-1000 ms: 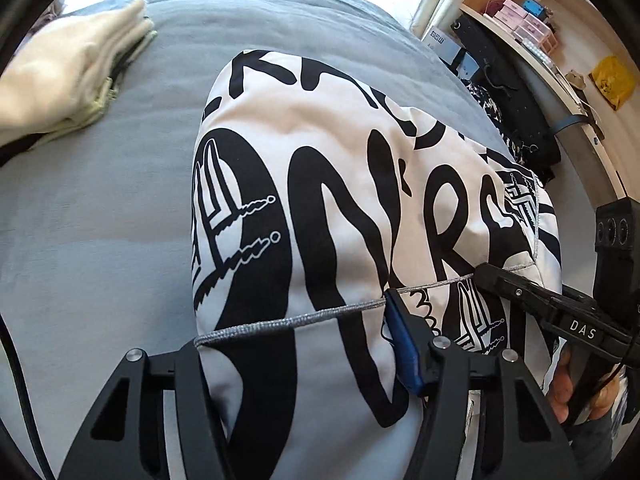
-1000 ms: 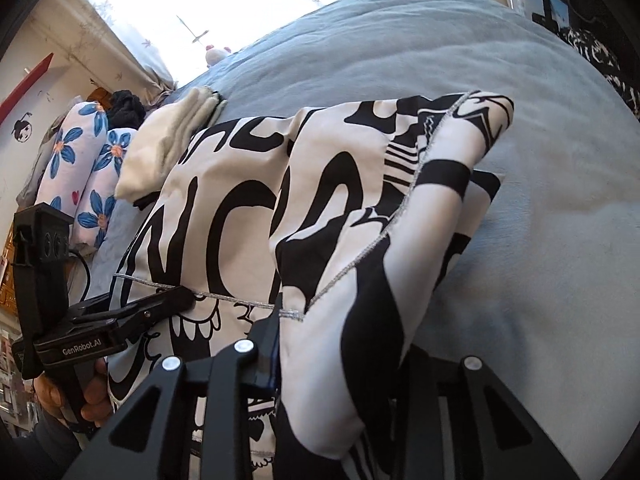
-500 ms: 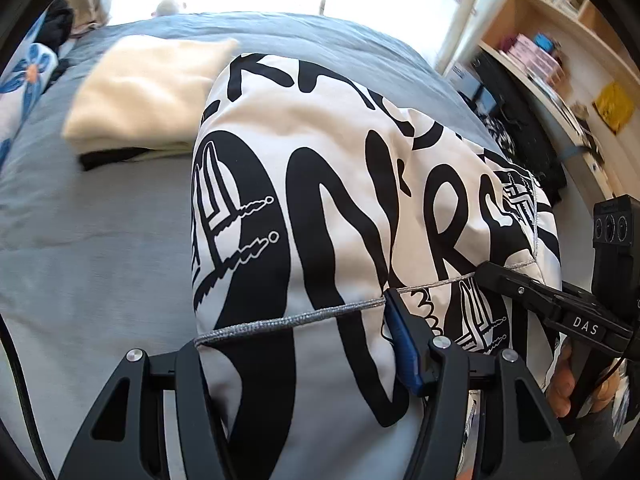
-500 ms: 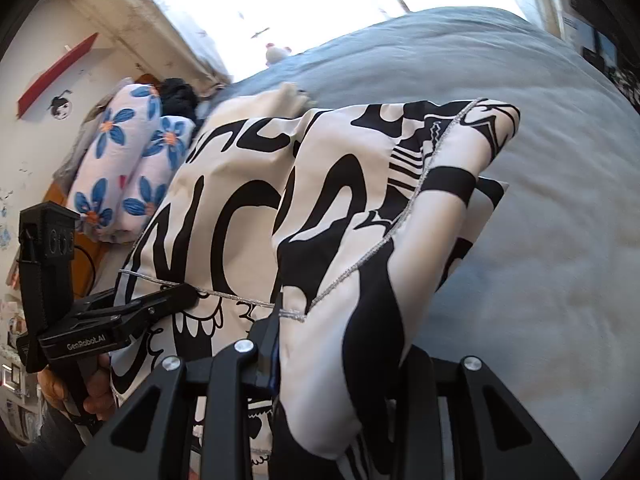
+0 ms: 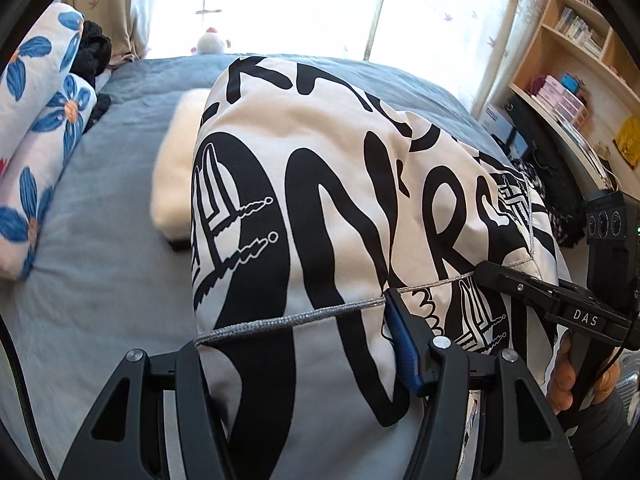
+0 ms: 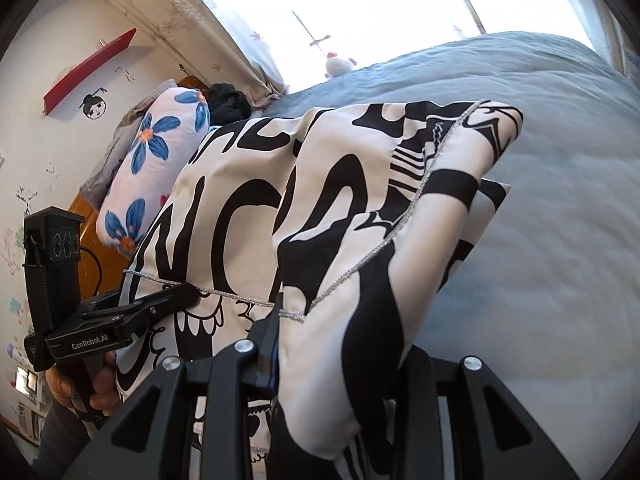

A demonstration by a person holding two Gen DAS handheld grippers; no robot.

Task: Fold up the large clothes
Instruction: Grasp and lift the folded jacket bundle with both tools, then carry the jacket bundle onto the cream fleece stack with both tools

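So both claws are holding the same big black-and-white garment [image 5: 340, 208] up over the bed [image 5: 100, 240]. The left gripper [image 5: 296, 344] is closed on a thick bunch of the cloth along its silver-stitched edge [image 5: 292, 318]. At about 3 o'clock in the left view, the right gripper [image 5: 484, 270] pinches the same edge a little way along. From the right view, the right gripper [image 6: 340, 344] has a fat fold of cloth stuffed between its fingers, and the left one shows at 9 o'clock, biting the edge too.

I think the two claws hold the edge side by side so the cloth hangs flat and does not flop. That makes it easy to lay down in a neat fold.

The bed has a soft grey-blue cover. A cream folded piece [image 5: 176, 172] lies on it at about 10 o'clock in the left view, partly hidden behind the garment. Pillows with blue flowers [image 5: 36, 152] sit at 9 o'clock. A bright window [image 5: 280, 4] is at 12 o'clock, with a small white toy [image 5: 211, 43] below it. Wooden shelves [image 5: 580, 60] stand at 2 o'clock.
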